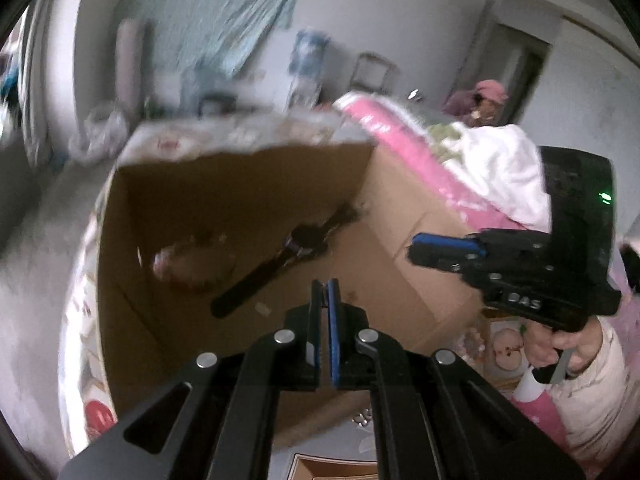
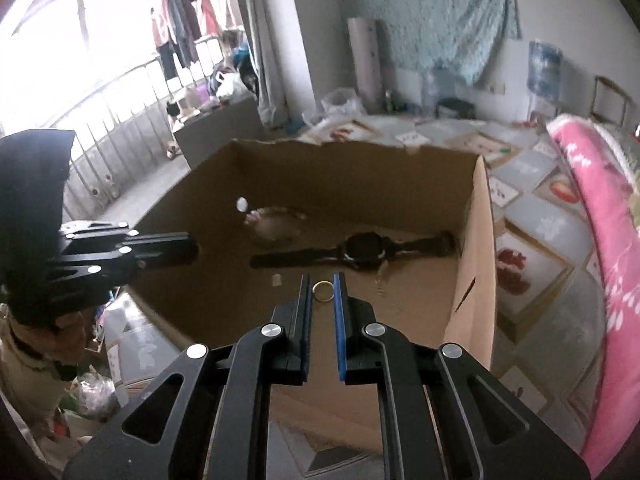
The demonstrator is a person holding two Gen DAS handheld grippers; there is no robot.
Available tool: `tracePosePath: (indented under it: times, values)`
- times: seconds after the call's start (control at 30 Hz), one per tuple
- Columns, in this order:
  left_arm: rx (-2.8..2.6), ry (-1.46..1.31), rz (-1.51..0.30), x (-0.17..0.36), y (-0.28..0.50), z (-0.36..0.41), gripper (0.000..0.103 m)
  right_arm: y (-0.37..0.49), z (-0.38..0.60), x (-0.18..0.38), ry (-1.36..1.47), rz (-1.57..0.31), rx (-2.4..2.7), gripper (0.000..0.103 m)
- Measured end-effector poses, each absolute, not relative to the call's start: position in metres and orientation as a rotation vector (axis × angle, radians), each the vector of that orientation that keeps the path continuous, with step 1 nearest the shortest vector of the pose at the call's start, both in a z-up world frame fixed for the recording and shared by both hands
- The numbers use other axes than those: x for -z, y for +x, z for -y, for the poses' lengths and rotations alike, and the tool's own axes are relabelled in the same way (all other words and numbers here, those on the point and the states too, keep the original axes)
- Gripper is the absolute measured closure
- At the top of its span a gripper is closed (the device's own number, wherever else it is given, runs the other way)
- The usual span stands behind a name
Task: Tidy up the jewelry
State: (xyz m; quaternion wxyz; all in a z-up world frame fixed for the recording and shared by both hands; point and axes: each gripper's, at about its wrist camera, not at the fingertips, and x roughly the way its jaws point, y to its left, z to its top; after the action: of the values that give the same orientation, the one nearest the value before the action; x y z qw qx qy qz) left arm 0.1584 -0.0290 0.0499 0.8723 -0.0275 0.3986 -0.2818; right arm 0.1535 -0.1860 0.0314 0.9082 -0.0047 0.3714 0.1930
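An open cardboard box (image 2: 476,248) holds a black wristwatch (image 2: 364,254) lying flat and a brownish bracelet (image 2: 276,226) by the far wall. A small white bead (image 2: 241,203) shows near the left wall. Above the box floor, my right gripper (image 2: 323,278) is shut on a thin gold ring (image 2: 322,300) held between its pads. My left gripper (image 1: 325,286) hangs over the box with its blue pads together and nothing in them. The watch (image 1: 296,248) and the blurred bracelet (image 1: 188,264) lie beyond it. The right gripper (image 1: 414,246) enters from the right, held by a hand (image 1: 560,348).
The box stands on patterned floor mats (image 2: 532,216). A pink blanket (image 2: 600,220) lies along its right side. A small white scrap (image 2: 276,280) rests on the box floor. Bags and clutter (image 2: 92,396) sit at the left, with balcony railings (image 2: 100,120) behind.
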Motion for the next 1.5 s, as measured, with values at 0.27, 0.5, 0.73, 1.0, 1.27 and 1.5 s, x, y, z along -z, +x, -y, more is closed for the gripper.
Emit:
tracePosePath:
  times: [0.27,0.5,0.73,1.0,1.27,1.5]
  values:
    - [0.568,-0.104,-0.880,-0.039,0.164,0.019,0.078,0.151,0.203,-0.039,0.047,-0.731,-0.380,0.085]
    - [0.554,-0.102,-0.848,-0.047,0.159,0.017,0.068,0.142,0.220,-0.050,0.112,-0.679,-0.356,0.074]
    - [0.547,-0.075,-0.756,-0.065,0.135,0.012,0.053,0.104,0.229,-0.059,0.203,-0.578,-0.363,0.053]
    - [0.540,-0.047,-0.644,-0.082,0.086,-0.015,0.031,0.050,0.203,-0.051,0.232,-0.548,-0.378,0.032]
    - [0.494,-0.005,-0.676,-0.074,0.045,-0.035,0.017,0.035,0.178,-0.009,0.165,-0.705,-0.337,0.025]
    - [0.433,0.076,-0.839,-0.020,0.032,-0.025,0.016,0.042,0.165,0.030,0.052,-0.875,-0.224,0.021]
